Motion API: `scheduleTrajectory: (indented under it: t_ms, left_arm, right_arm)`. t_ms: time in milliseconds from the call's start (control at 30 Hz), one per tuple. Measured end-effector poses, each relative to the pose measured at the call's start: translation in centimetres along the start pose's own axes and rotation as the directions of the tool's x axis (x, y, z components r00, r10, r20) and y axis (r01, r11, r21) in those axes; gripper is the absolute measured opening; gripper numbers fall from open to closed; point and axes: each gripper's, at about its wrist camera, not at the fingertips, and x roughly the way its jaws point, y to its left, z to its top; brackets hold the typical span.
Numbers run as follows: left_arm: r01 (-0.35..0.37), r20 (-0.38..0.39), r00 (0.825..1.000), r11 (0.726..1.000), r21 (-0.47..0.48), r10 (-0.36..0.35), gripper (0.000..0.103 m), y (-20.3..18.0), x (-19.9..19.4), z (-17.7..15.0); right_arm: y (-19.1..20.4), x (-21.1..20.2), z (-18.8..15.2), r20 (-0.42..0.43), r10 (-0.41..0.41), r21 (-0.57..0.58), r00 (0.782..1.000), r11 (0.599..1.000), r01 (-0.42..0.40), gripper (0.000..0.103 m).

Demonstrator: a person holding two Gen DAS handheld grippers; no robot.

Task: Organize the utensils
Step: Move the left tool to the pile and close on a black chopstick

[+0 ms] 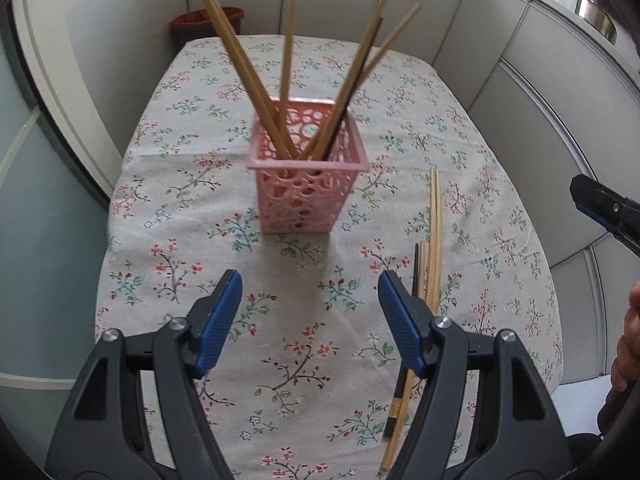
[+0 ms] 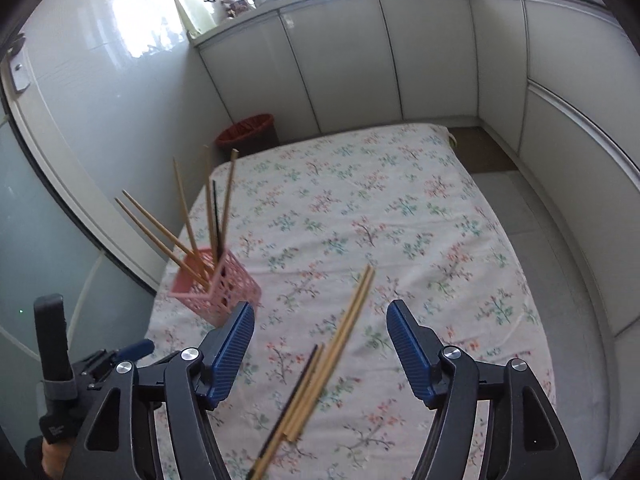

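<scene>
The left gripper and right gripper are both gaping wide, gripping nothing. Loose chopsticks are lying near right on the desk, possibly one dark. Farther off, a pink basket is holding upright chopsticks.

A floral tablecloth covers the table, with a red-lined bin beside pale cabinets.

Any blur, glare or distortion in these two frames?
Left wrist: fisheye bends the cabinets; pink basket and the loose chopsticks look slightly soft. Right wrist: window glare washes out the glossy wall; loose chopsticks smeared; left claw and right claw stay sharp.
</scene>
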Motion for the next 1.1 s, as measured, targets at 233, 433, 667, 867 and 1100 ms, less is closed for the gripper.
scheduleTrajectory:
  t_ms: [233,433,667,867,1100]
  left_arm:
    - [0.033,-0.097,0.995,0.999,0.043,-0.029,0.071,-2.9,2.6,-0.5]
    - [0.055,-0.156,0.986,0.998,0.026,-0.050,0.071,-4.2,4.8,-0.6]
    - [0.120,-0.217,0.969,0.993,-0.002,-0.117,0.029,-5.6,7.0,-0.9]
    - [0.145,-0.241,0.960,0.989,-0.001,-0.141,0.010,-6.6,8.2,-1.1]
    - [0.120,-0.249,0.962,0.992,0.023,-0.111,0.009,-7.6,9.1,-1.2]
  right_arm:
    - [-4.8,1.3,-2.5,-0.137,-0.073,0.060,0.988,0.995,0.082,0.071]
    - [-6.7,2.4,-3.5,-0.204,-0.102,0.065,0.974,0.991,0.118,0.071]
    - [-6.9,4.2,-3.7,-0.249,-0.104,0.037,0.963,0.992,0.117,0.072]
    - [-7.3,5.0,-3.8,-0.270,-0.102,0.037,0.958,0.993,0.116,0.072]
    - [-7.6,5.2,-3.8,-0.277,-0.099,0.037,0.956,0.993,0.113,0.072]
